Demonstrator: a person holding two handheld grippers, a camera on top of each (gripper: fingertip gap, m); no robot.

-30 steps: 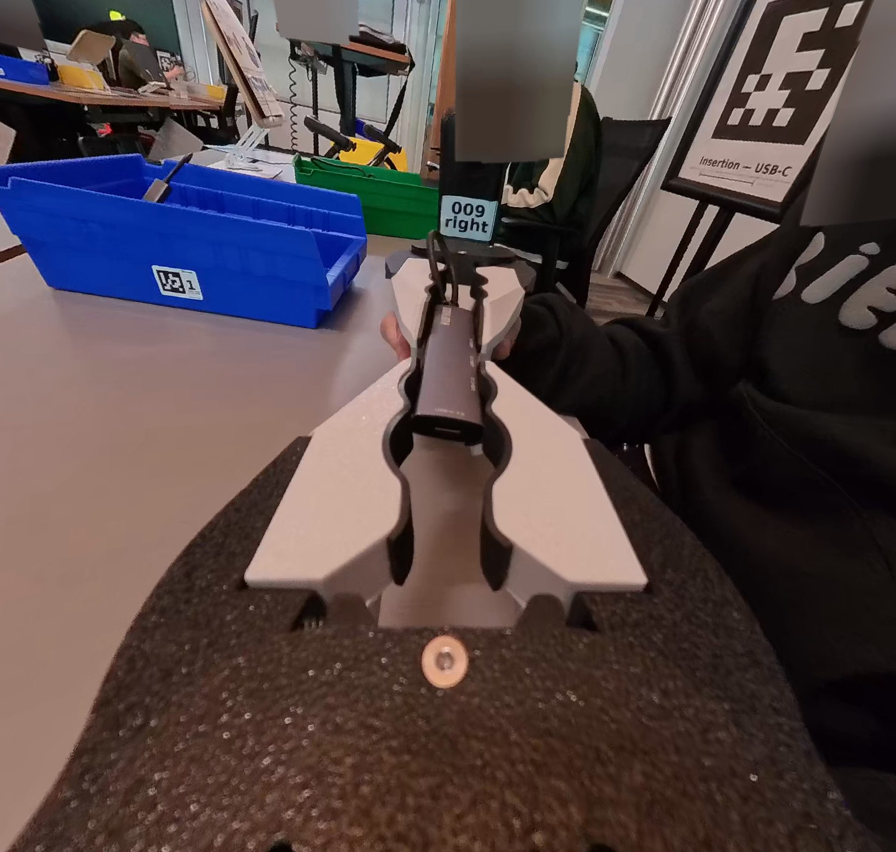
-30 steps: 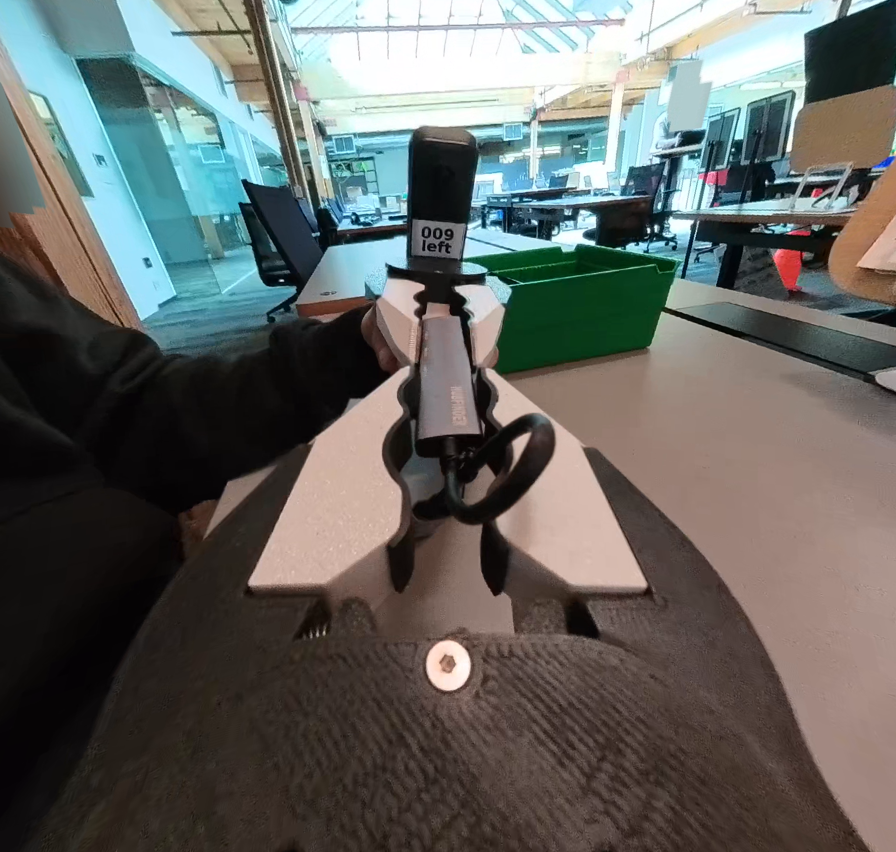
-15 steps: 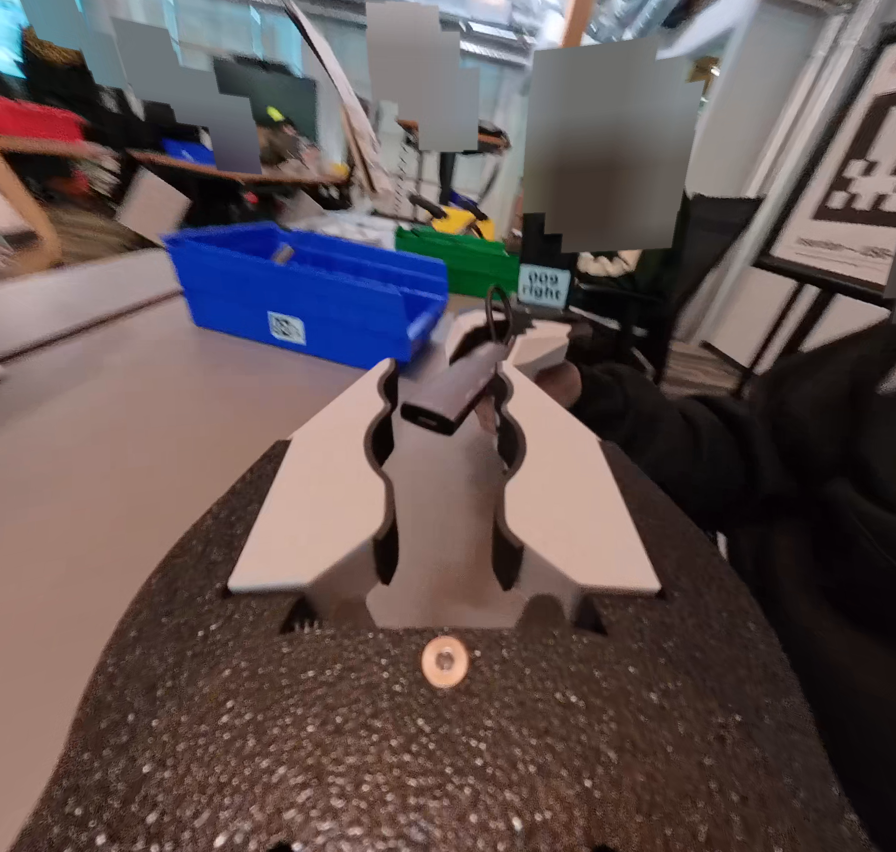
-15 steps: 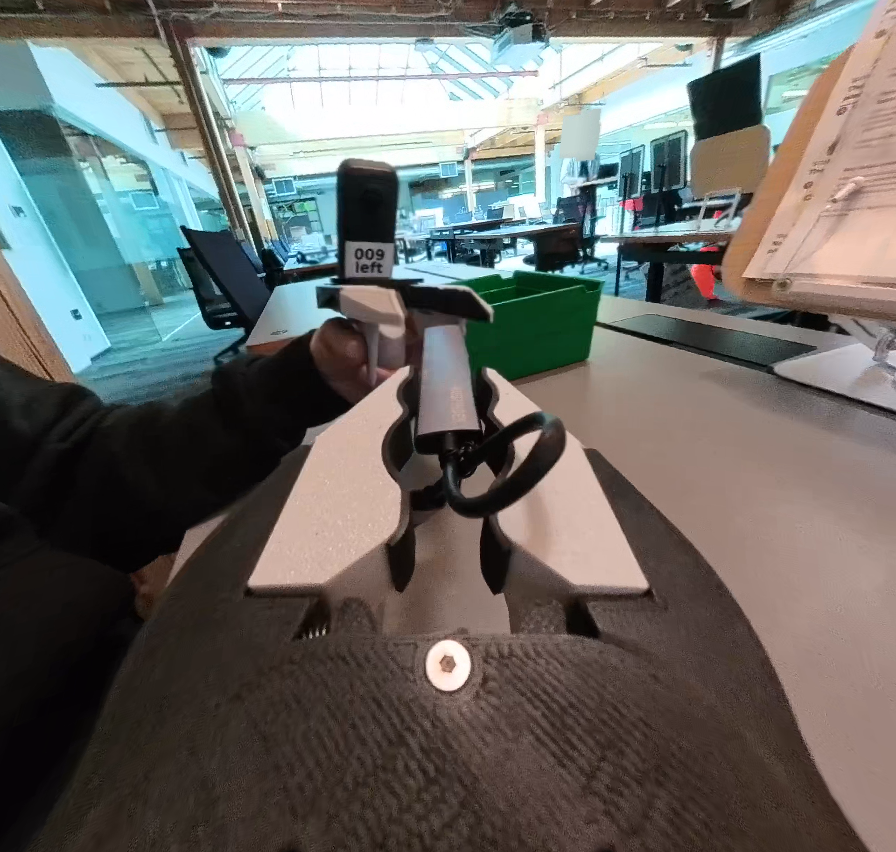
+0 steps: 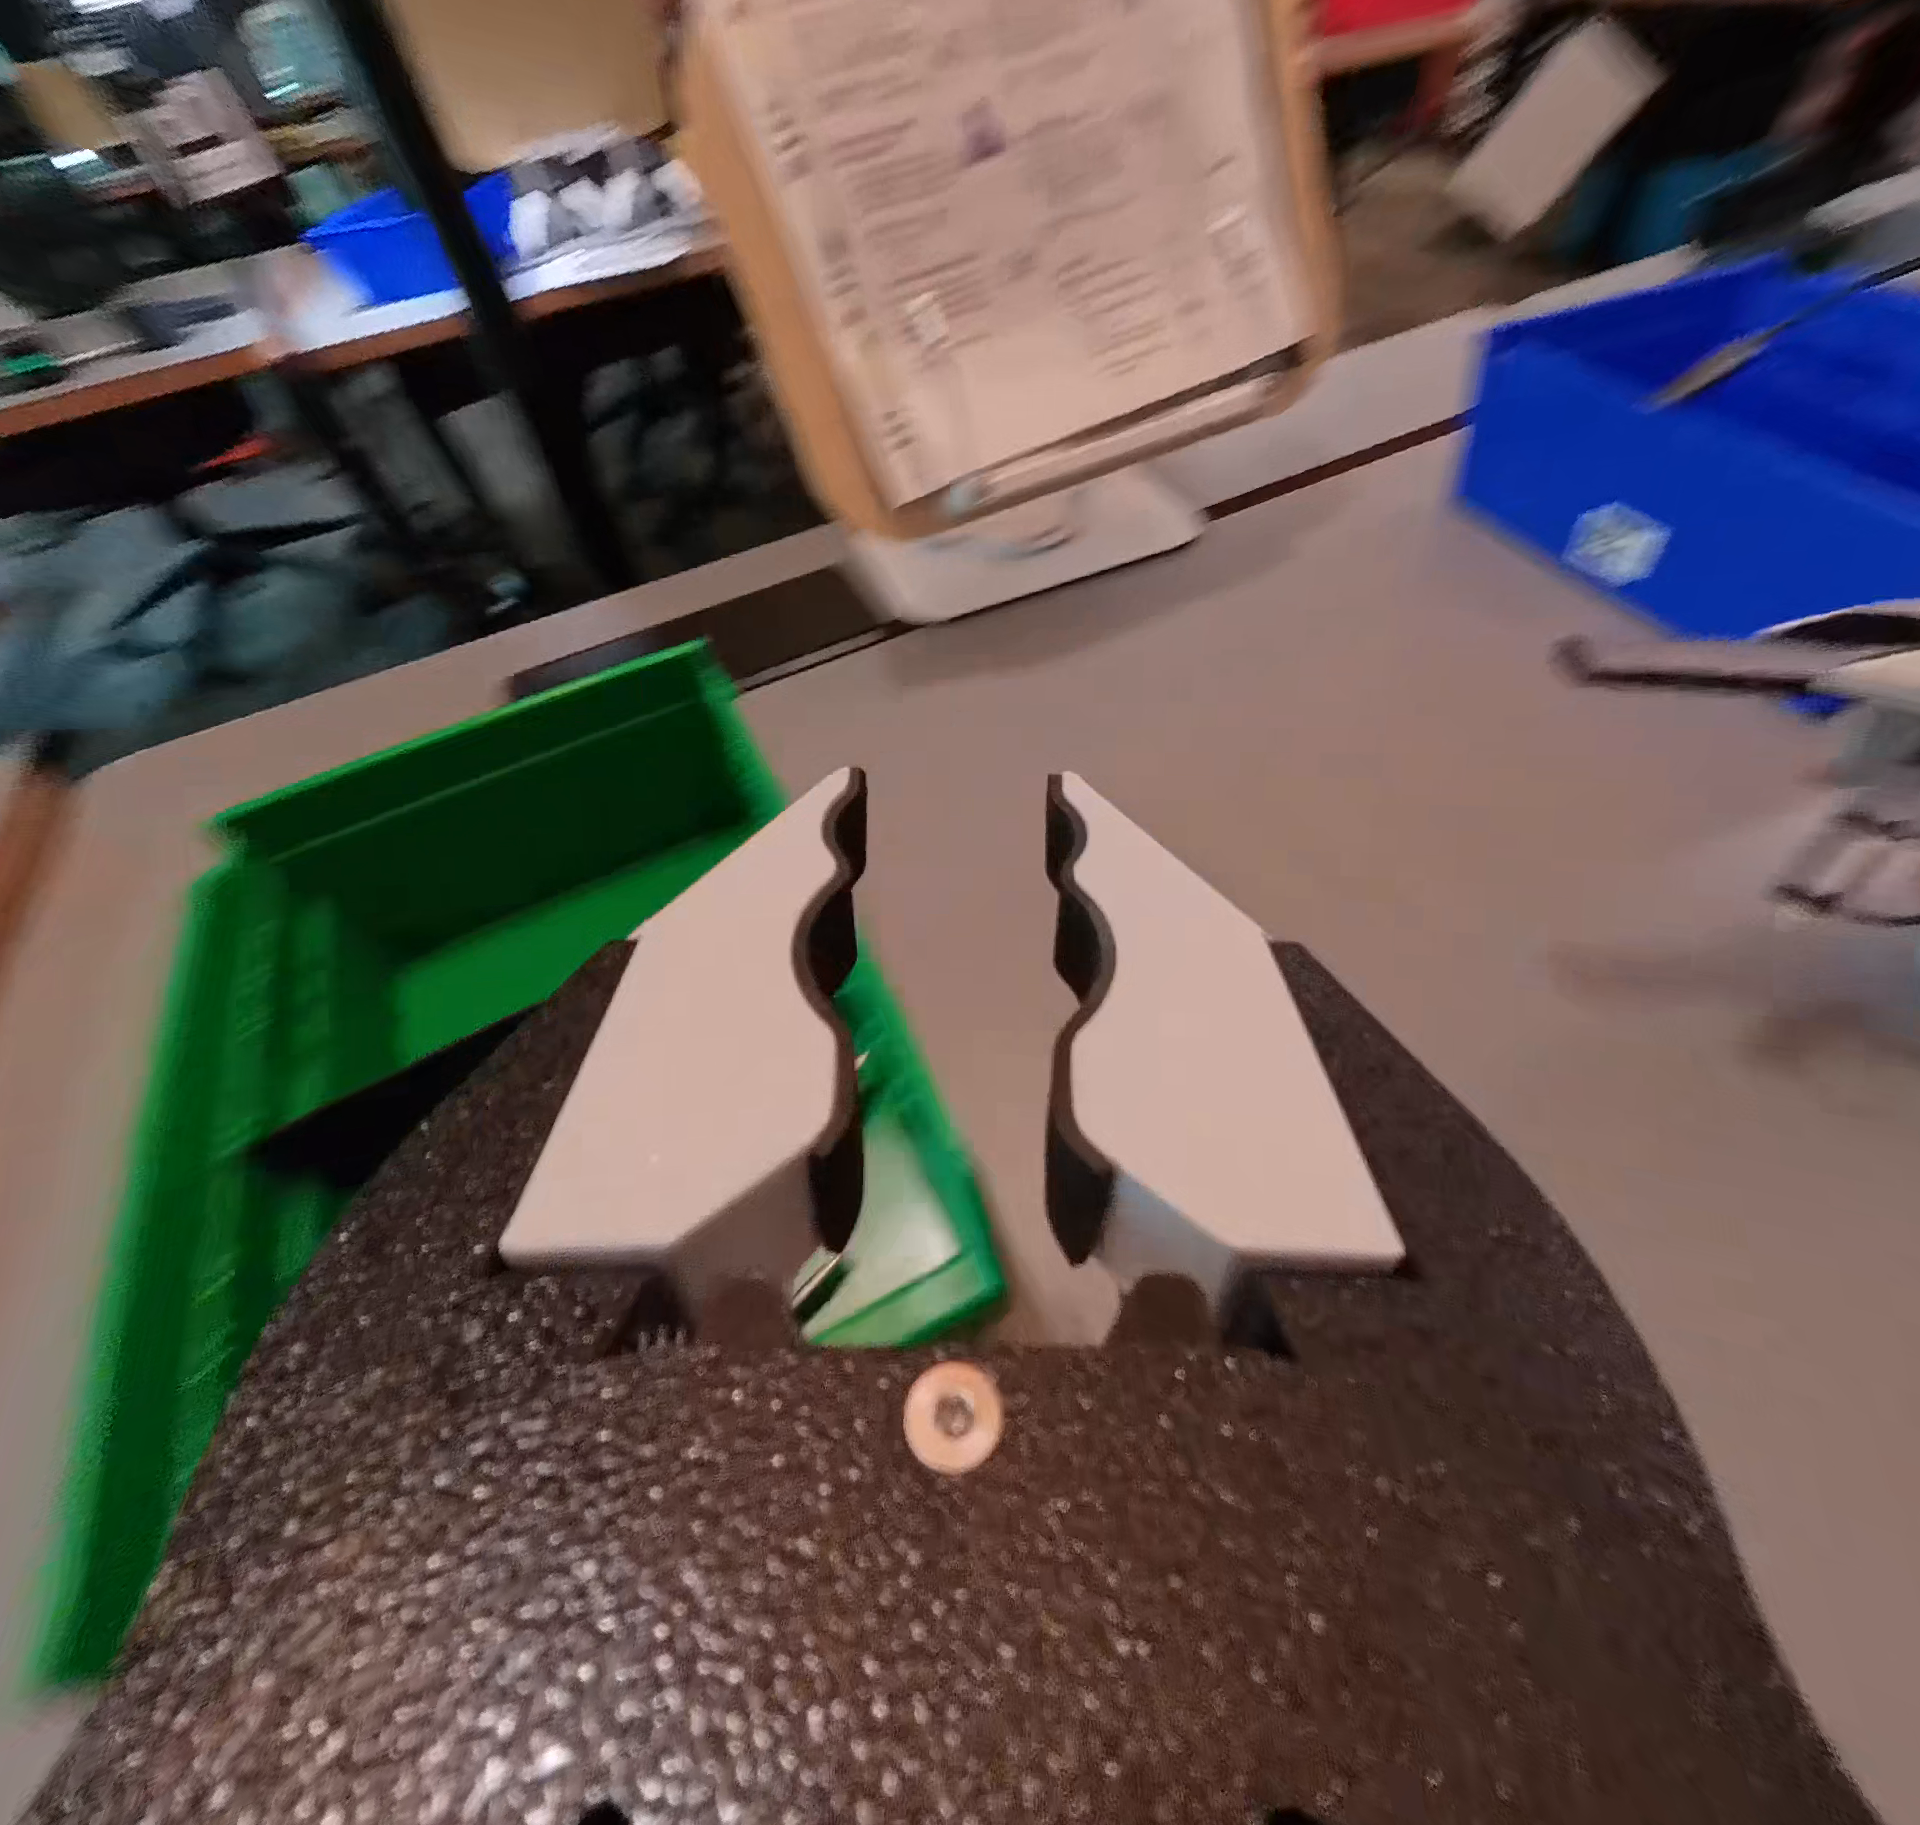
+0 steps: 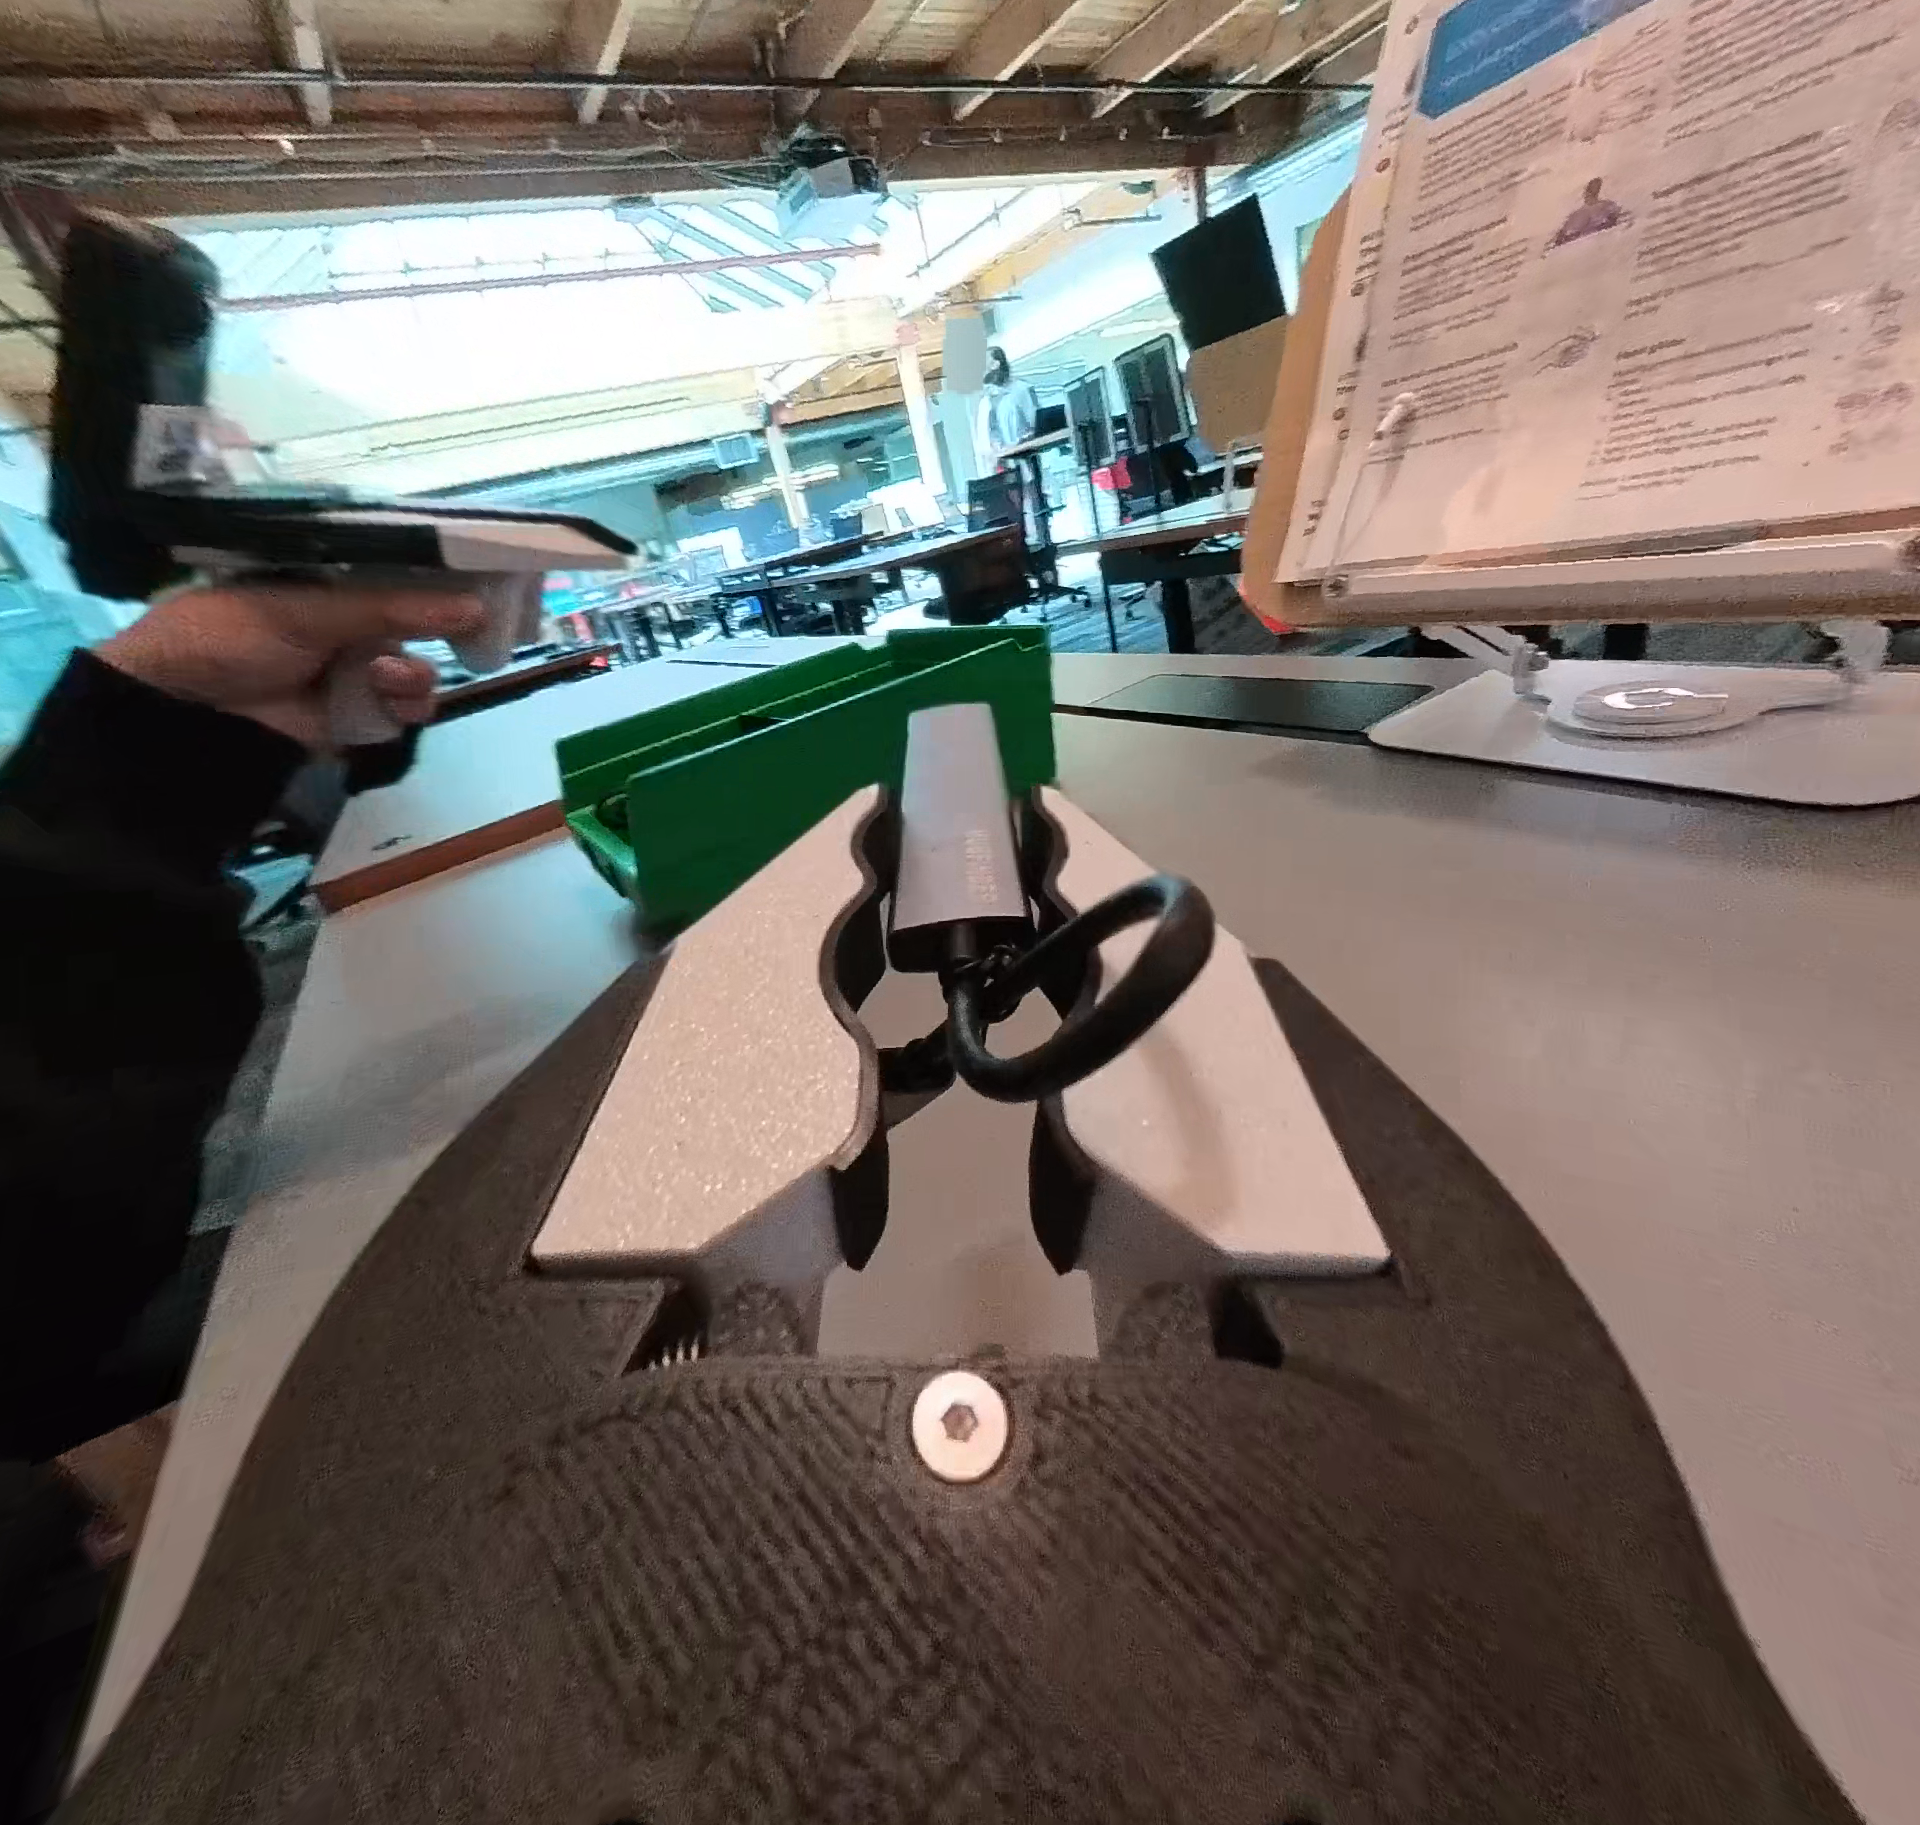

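Presently the right hand-held gripper is clamped on a grey adapter with looped black cable — grip best held firm — while the left hand-held gripper, jaws apart and empty, hovers over the green bin on the table.

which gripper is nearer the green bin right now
Left. The left gripper hangs open right above the green bin. The right gripper, shut on the grey adapter, sits back from it.
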